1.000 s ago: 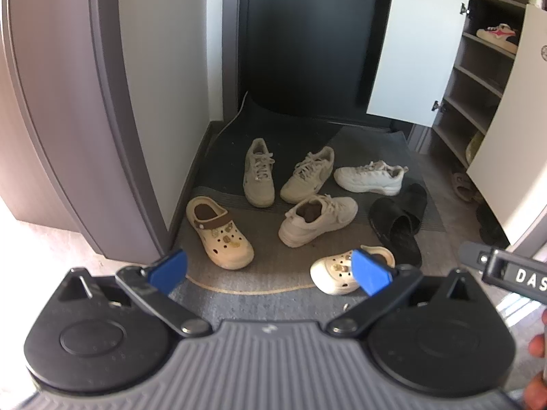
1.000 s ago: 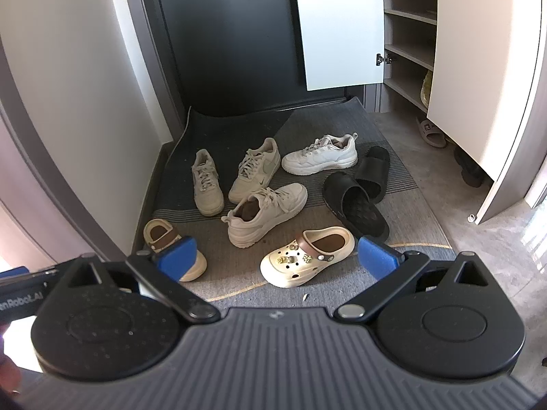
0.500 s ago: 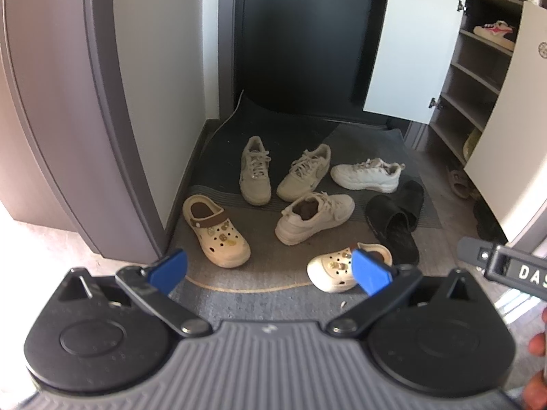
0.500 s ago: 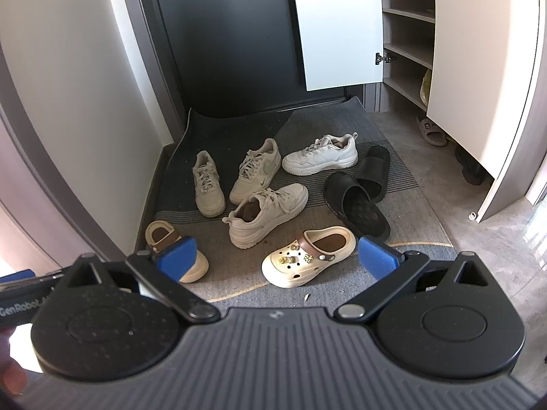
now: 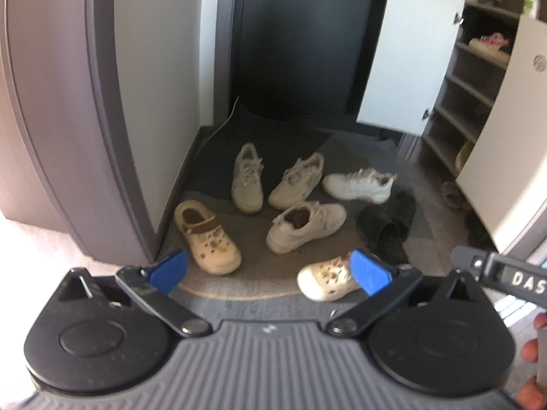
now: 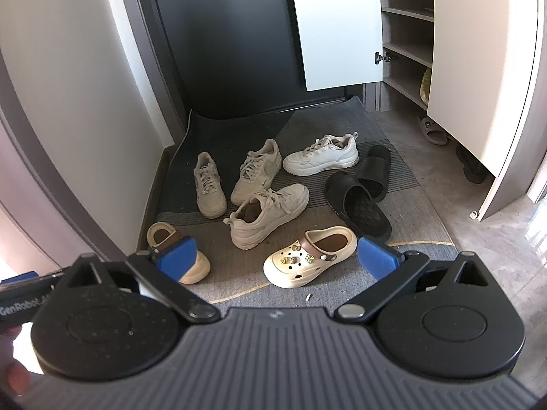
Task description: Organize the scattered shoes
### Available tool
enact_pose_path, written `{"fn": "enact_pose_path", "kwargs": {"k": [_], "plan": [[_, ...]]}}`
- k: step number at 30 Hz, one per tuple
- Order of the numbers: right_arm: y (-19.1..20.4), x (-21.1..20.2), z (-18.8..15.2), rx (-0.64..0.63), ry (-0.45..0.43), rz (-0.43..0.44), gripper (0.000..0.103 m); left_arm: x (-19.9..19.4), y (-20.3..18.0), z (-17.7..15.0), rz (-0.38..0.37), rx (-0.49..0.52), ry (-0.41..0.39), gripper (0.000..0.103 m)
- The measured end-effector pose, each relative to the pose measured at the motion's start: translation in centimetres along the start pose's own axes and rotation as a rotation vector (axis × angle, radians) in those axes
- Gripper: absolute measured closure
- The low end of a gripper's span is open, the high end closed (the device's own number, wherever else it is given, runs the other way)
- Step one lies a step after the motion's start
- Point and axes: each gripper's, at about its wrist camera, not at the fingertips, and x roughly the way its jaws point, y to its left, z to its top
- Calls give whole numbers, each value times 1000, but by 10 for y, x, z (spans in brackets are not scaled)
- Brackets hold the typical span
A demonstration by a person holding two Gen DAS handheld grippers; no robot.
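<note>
Both grippers are being held spread and empty above the near edge of the mat (image 6: 410, 205): the right gripper (image 6: 278, 259) is being aimed over the near clog (image 6: 309, 256), which is lying on its sole close to that edge with its toe pointing left, while the left gripper (image 5: 270, 270) is being kept between the far clog (image 5: 205, 235) by the mat's left edge and the near clog (image 5: 324, 278), with nothing being touched by either. Farther in, four sneakers are being left scattered across the middle of the mat, a beige one (image 6: 268, 215) lying just beyond the near clog and angled across it, and the black slides (image 6: 359, 191) are being overlapped toward the right edge. The cabinet (image 6: 403, 48) is being kept open beyond the right edge, its shelves mostly bare. Nothing appears to be sorted yet. Judged from here, a grab at the near clog is being put at risk by its rounded, charm-studded toe, off which the pads could slide; a pinch on the heel wall or strap would likely be held better. The beige sneaker could be nudged if the reach is carried too deep, and laces could be snagged. Mismatched shoes could be paired, since the sneakers are looking alike. The open cabinet door (image 6: 478, 68) could be struck during carrying.
</note>
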Motion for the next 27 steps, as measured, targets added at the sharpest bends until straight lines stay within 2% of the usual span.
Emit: {"fn": "enact_pose_path", "kwargs": {"k": [2, 6, 11, 15, 17, 20, 23, 27], "plan": [[0, 0, 1, 0, 1, 1, 0, 0, 1, -4, -40, 5, -28, 0], [-3, 0, 1, 4, -3, 4, 0, 10, 3, -9, -70, -2, 31, 0], [-6, -3, 3, 16, -15, 14, 0, 9, 4, -13, 0, 12, 12, 0], [-10, -7, 3, 20, -39, 34, 0, 26, 12, -11, 48, 28, 108, 0], [-12, -10, 3, 22, -53, 44, 0, 36, 18, -6, 31, 53, 149, 0], [-19, -14, 3, 36, -67, 75, 0, 44, 25, 3, -6, 106, 157, 0], [-27, -21, 6, 41, -90, 150, 0, 67, 28, 17, -96, 171, 197, 2], [-39, -33, 22, 11, -145, 234, 0, 107, 37, 32, -117, 232, 212, 3]]}}
